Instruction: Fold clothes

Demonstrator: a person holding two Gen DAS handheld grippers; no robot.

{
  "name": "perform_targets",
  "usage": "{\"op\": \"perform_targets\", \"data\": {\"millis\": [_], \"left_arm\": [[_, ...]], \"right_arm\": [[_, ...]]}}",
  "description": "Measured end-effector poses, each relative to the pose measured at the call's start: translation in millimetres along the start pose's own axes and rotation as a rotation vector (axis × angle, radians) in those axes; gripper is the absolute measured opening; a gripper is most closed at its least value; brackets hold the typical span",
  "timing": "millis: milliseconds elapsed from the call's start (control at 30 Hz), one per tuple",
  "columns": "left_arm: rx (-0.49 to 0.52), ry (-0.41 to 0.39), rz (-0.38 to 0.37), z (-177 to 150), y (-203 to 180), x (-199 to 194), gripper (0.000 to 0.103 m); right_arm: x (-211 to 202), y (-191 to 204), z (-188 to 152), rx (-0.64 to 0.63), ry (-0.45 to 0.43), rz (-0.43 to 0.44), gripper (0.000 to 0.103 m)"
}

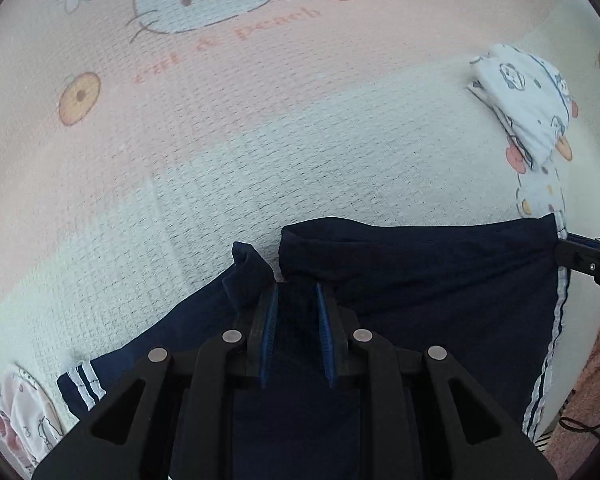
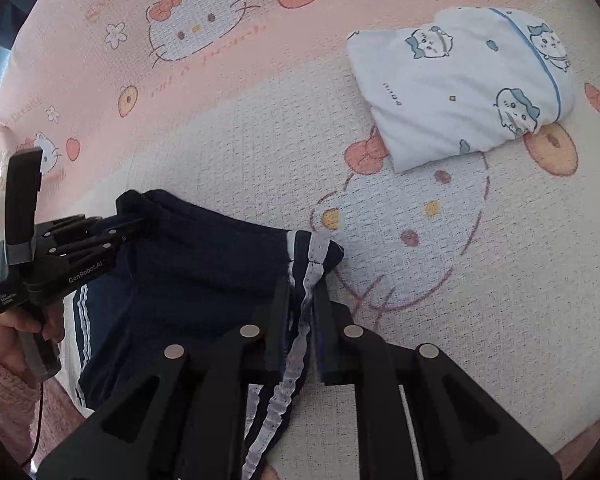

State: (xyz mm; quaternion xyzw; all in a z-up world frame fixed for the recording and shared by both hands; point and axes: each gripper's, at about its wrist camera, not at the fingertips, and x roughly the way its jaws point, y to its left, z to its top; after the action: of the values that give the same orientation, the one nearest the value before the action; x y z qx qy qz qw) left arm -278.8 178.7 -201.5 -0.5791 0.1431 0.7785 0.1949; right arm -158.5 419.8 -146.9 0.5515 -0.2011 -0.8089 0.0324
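I've got the navy shorts [image 2: 204, 264] down on the bed sheet [image 1: 260, 152], one gripper at each top corner so the waistband stays stretched for the fold. Left gripper [image 1: 298, 300]: jaws closed on the navy fabric near the waist. Right gripper [image 2: 302, 300]: jaws pinch the white-striped side seam (grip looks light, imo). Folded white garment [image 2: 464, 84] sits well apart. No containers in view.

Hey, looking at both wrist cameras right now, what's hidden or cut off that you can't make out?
- Navy striped garment: lower part hidden behind the left gripper in the left wrist view.
- Pink-and-white printed cloth: cut off by the left wrist view's rim.
- Right gripper: its body hides the striped edge's lower run in the right wrist view.
- Pink script on the cartoon-cat blanket: too blurred to read.
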Motion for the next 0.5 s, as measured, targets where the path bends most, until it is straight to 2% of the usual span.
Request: {"op": "perform_targets", "data": {"millis": [100, 233, 300, 367, 433, 500], "left_arm": [[-0.022, -0.022, -0.006, -2, 8, -4, 0.021], [-0.031, -0.082, -0.087, 3, 12, -10, 0.022], [-0.015, -0.064, -0.075, 9, 12, -3, 0.022], [0.007, -0.041, -0.058, 14, 11, 5, 0.022], [0.039, -0.037, -0.058, 18, 6, 9, 0.022], [0.071, -0.045, -0.071, 20, 2, 9, 0.022]], "right_arm": [[2, -3, 10, 0.027, -0.001, 0.023, 0.023], [13, 2, 19, -0.017, 0.007, -0.046, 0.024], [19, 4, 20, -0.04, 0.017, -0.074, 0.024], [27, 4, 20, -0.033, 0.028, -0.046, 0.025], [28, 7, 20, -0.041, 0.016, -0.028, 0.033], [27, 10, 19, -0.073, 0.014, -0.024, 0.029]]}}
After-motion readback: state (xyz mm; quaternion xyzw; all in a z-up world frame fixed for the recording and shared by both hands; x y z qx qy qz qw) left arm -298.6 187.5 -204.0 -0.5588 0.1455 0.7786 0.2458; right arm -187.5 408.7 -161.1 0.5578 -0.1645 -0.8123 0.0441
